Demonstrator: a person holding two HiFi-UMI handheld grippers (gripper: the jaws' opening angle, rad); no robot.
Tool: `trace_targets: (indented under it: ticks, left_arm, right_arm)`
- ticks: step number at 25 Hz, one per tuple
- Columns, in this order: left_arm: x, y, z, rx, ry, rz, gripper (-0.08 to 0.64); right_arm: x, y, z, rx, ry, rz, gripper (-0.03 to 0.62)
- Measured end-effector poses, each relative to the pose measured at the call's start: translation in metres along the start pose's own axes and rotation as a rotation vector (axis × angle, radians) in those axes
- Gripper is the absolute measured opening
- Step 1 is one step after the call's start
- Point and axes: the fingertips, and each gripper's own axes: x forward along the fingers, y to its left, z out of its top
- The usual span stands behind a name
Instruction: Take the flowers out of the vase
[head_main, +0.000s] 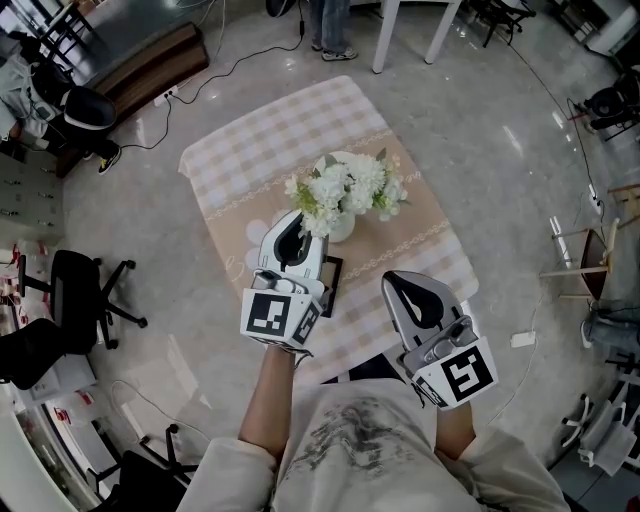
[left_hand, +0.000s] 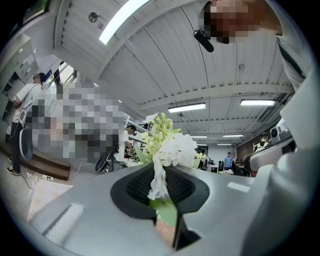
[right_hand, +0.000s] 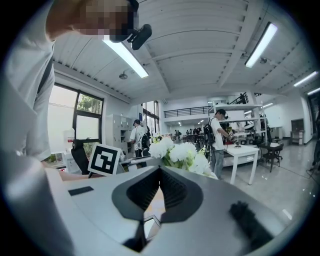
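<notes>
My left gripper (head_main: 299, 222), nearer the vase (head_main: 342, 229) than my closed, empty right gripper (head_main: 404, 283), pinches an upright flower stem (left_hand: 159, 182) at the vase's mouth, so I'd draw straight up.

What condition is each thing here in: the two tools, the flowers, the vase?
left hand-held gripper: shut on white flower sprig with green leaf.
right hand-held gripper: shut, empty.
bunch of white flowers: standing in round white vase.
round white vase: upright on checked tablecloth.
</notes>
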Motion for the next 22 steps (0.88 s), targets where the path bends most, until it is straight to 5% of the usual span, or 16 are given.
trace_targets:
  ticks: [22]
  left_arm:
    - [-0.003, -0.011, 0.038, -0.004, -0.078, -0.015, 0.048]
  right_arm:
    - [-0.01, 0.005, 0.004, -0.005, -0.018, -0.02, 0.017]
